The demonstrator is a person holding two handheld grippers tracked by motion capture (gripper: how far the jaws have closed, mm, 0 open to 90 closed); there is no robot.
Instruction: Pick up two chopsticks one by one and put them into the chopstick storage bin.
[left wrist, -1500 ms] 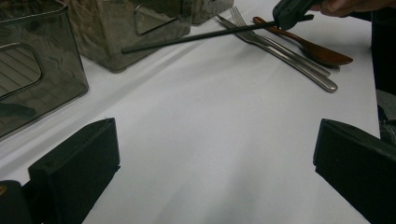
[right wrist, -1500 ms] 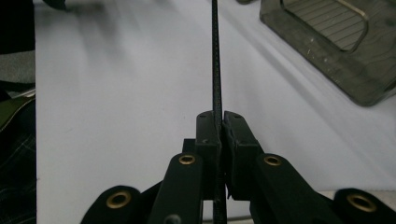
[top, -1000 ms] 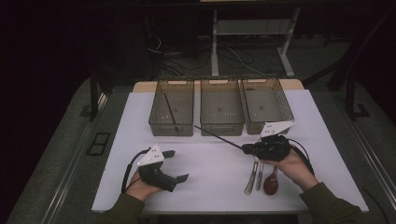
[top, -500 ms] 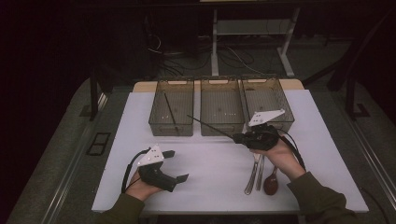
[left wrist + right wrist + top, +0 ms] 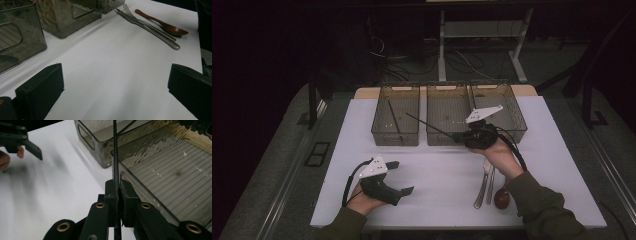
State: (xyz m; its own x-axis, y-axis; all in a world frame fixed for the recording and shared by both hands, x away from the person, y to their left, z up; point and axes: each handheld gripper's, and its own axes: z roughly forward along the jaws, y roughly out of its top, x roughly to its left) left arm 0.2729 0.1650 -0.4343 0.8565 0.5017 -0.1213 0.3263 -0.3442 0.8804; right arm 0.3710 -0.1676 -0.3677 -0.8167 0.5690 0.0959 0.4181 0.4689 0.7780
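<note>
A person seated at a white worktop (image 5: pixel 437 175) holds a two-jaw tool in each hand. The right tool (image 5: pixel 460 137) is clamped on a thin black chopstick (image 5: pixel 432 126), which slants up and away to the left over the near wall of the middle bin (image 5: pixel 447 107); in the right gripper view the stick (image 5: pixel 115 150) runs straight up from between the closed pads, along the near corner of that bin (image 5: pixel 175 177). Three clear, brown-tinted bins stand in a row at the far side of the worktop; the left bin (image 5: pixel 396 115) holds a second black chopstick (image 5: pixel 393 119) lying lengthwise inside it, and the right bin (image 5: pixel 504 107) sits just behind the right hand. The left tool (image 5: pixel 399 177) rests low on the worktop near the front edge, well apart from the bins, its jaws spread wide with nothing between them, as the left gripper view shows. In front of the right hand lie a fork (image 5: pixel 482 182), a knife (image 5: pixel 490 180) and a dark wooden spoon (image 5: pixel 501 197), close together.
</note>
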